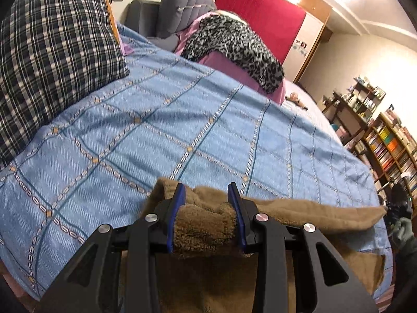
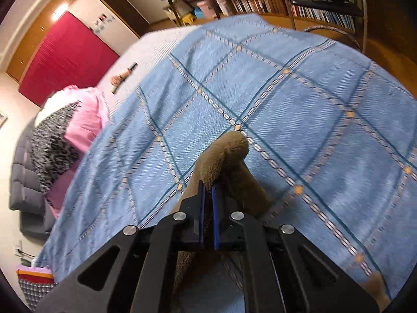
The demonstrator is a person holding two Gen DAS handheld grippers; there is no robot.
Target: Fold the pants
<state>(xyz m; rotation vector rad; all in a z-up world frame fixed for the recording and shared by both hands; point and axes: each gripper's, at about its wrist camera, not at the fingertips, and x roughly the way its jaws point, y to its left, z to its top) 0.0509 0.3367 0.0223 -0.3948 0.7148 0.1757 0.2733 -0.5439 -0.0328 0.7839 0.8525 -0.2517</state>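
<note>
Left hand-held gripper [image 1: 207,195] is pinching a thick bunch of the brown fleece pants [image 1: 299,208] between its blue pads [image 1: 179,198], the pads held fairly wide apart by the wad of fabric between them. Right hand-held gripper [image 2: 207,190] is clamping another part of the pants [image 2: 224,156], its blue fingers nearly pressed together on a thin fold, with a rounded hump of cloth rising past the tips.

As for containers, wooden bookshelves [image 1: 391,146] are standing beyond the foot of the bed and are carrying rows of books; what sits on the upper shelves is too small to tell. In the right wrist view the bookshelves [image 2: 260,0] are showing packed book spines as well.

The pants are lying at the near edge of the bed, over the blue checked bedspread [image 1: 156,130], which also fills the right wrist view [image 2: 286,104]. The fabric is looking plush and fuzzy, a plain tan-brown, with one long flat stretch running to the right from the left hand-held gripper and more hanging down below it over the bed's edge. The part in the right hand-held gripper is bunching into a soft roll, lifted off the bedspread.

Further back on the bed, a plaid pillow [image 1: 57,52] is resting at the left, and a leopard-print blanket [image 1: 234,49] is lying on pink bedding [image 1: 234,75].
</note>
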